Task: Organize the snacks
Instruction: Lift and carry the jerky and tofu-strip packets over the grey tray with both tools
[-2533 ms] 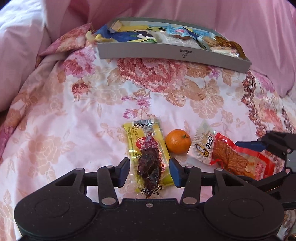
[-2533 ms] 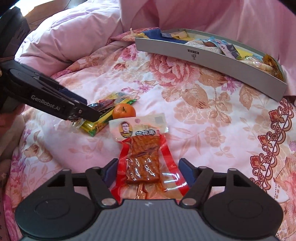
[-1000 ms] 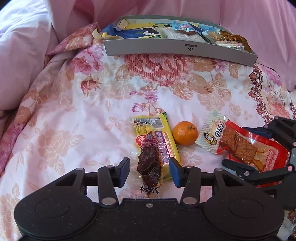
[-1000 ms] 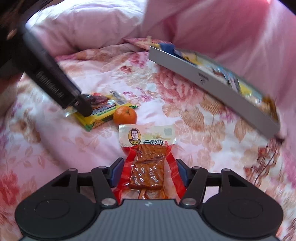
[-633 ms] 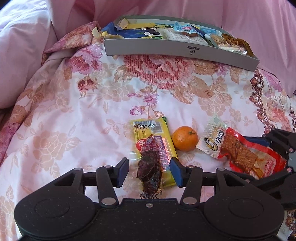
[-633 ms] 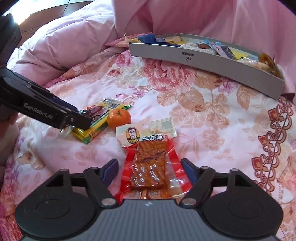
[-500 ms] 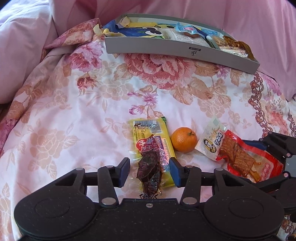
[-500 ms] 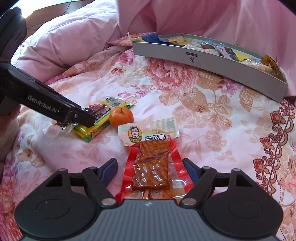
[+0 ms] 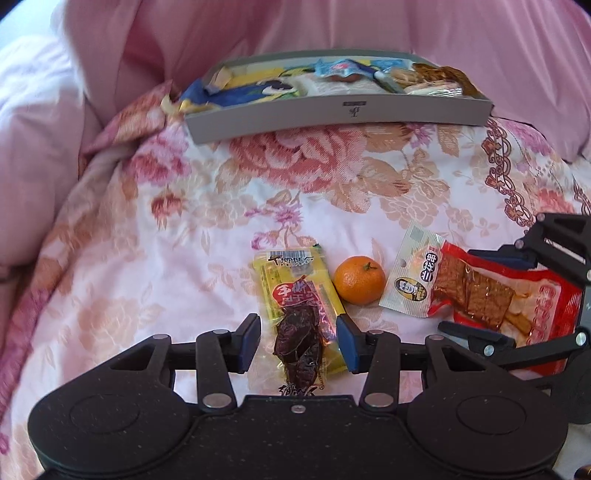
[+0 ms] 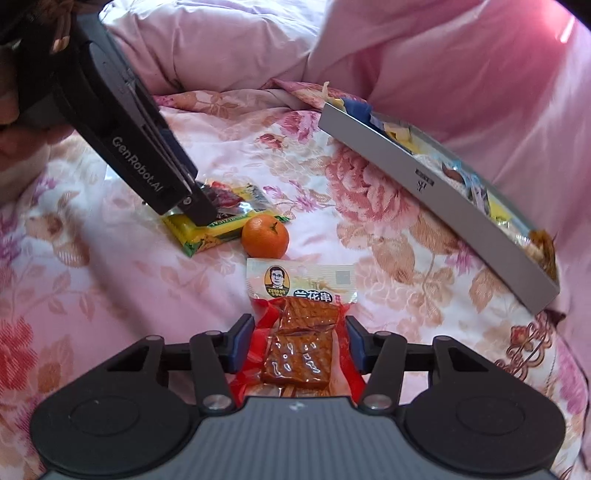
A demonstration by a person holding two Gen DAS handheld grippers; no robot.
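My left hand-held gripper (image 9: pixel 298 343) sits low over the yellow snack packet (image 9: pixel 300 309) on the flowered bedspread (image 9: pixel 155 236). The near end of the packet, with its dark dried meat, lies between the two blue pads. The right pad touches the packet's edge; the left one shows a thin strip of bedspread between it and the wrapper, so I cannot say the packet is truly clamped.

My right hand-held gripper (image 10: pixel 298 345) straddles the red snack packet (image 10: pixel 301 332). Its jaws have just been closing, and the blue pads now sit tight against the wrapper's two red edges, the brown tofu pieces in the middle between them. The packet lies flat, its white printed end pointing away from me.

A small orange (image 9: pixel 359 280) rests on the bedspread between the two packets, just beside each. From the right wrist view the left hand-held gripper (image 10: pixel 201 212) reaches in from the upper left, its tip on the yellow packet (image 10: pixel 221 218), with the orange (image 10: pixel 265 236) just past it.

Further back, a long grey tray (image 9: pixel 332 112) lies against the pink duvet (image 9: pixel 332 26), already holding several wrapped snacks (image 9: pixel 332 79).
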